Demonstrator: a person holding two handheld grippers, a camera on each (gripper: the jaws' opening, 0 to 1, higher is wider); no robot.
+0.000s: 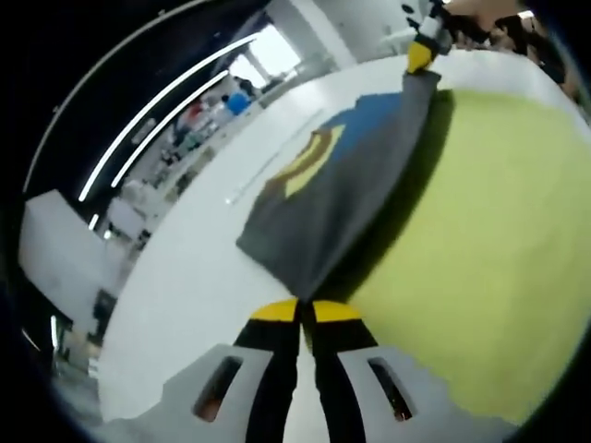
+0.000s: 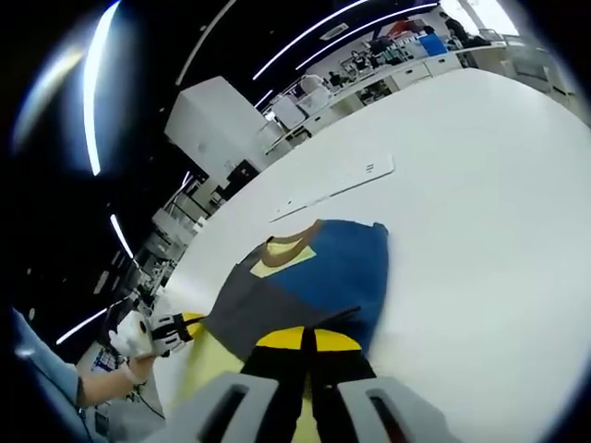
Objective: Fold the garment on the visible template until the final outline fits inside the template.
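Gripping garment point(image 1: 319, 198) edge, my left gripper point(image 1: 306, 311) fingers closed on fabric; right gripper point(image 2: 307, 339) likewise clamps opposite edge. Garment lifted over yellow-green template point(image 1: 489, 258) on white counter point(image 2: 480, 185); open counter beyond.

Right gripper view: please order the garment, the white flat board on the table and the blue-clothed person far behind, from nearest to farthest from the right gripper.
1. Garment: nearest, its edge pinched in the right gripper, directly ahead.
2. White flat board: farther, on the white table beyond the garment's collar.
3. Blue-clothed person: farthest, past the table's far end, upper right.
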